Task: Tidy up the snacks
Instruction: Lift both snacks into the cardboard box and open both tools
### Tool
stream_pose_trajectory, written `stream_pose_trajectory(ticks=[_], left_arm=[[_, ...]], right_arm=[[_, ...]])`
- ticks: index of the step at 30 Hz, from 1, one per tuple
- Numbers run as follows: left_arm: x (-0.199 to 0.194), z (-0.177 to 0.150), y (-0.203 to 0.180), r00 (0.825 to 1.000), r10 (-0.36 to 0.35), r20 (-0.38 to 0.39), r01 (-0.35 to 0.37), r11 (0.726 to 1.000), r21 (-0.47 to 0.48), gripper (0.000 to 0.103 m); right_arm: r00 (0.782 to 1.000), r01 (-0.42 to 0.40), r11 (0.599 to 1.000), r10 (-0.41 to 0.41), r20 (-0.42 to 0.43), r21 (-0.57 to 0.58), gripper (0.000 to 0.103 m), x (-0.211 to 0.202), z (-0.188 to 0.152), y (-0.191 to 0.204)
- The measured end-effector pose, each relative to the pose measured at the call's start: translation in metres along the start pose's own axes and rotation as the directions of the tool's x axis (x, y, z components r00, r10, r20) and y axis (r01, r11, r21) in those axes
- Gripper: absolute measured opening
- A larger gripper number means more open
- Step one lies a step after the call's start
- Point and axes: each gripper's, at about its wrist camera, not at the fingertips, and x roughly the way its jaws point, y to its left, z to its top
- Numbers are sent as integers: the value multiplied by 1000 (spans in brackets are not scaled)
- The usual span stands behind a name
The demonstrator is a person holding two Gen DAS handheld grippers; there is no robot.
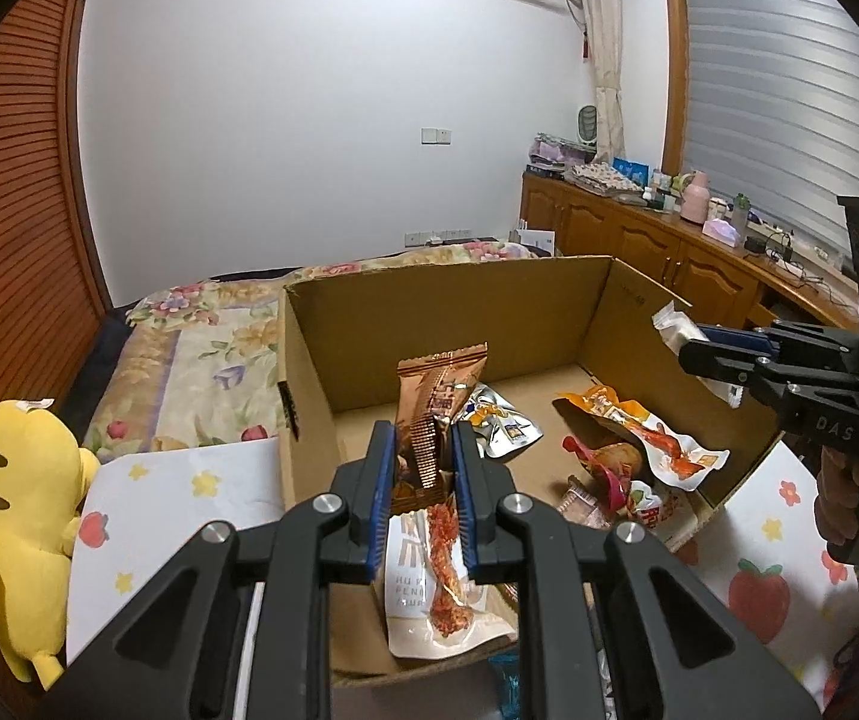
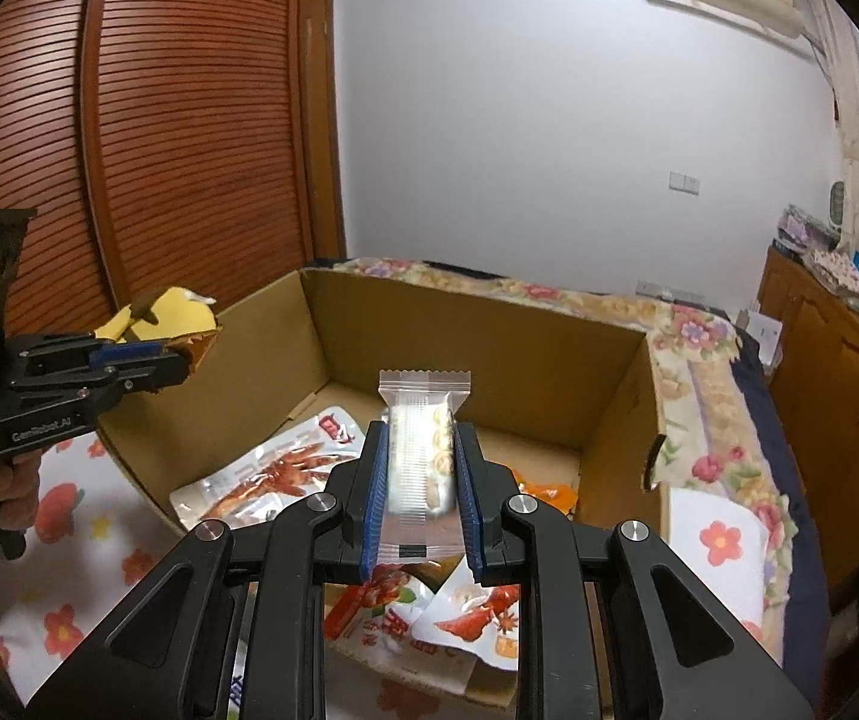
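Observation:
An open cardboard box [image 1: 447, 306] [image 2: 477, 324] stands on a bed and holds several snack packets. My left gripper [image 1: 424, 450] is shut on a copper-brown snack packet [image 1: 438, 387], held upright over the box's near left part. My right gripper [image 2: 420, 456] is shut on a clear wrapped packet of small round biscuits [image 2: 423, 414], above the box's near edge. In the left wrist view the right gripper [image 1: 699, 354] comes in from the right over the box wall with the clear packet [image 1: 672, 324]. Seen from the right wrist, the left gripper [image 2: 171, 357] pinches the brown packet [image 2: 198, 348].
A yellow plush toy [image 1: 3, 480] lies left of the box. A white cloth with strawberries and flowers [image 1: 771, 552] [image 2: 75, 510] lies under the box. A floral quilt [image 1: 201, 336] covers the bed behind. Wooden cabinets [image 1: 657, 246] with clutter line the right wall. A hand [image 2: 3, 480] holds the left gripper.

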Motion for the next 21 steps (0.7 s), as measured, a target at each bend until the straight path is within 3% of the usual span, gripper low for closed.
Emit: stream_pose_trajectory(ticks=[21], left_arm=[[32,3,-9,998,16,-69,-14,999,33,19]], right_arm=[[998,-18,999,20,-56,35,20,29,-3,-2]])
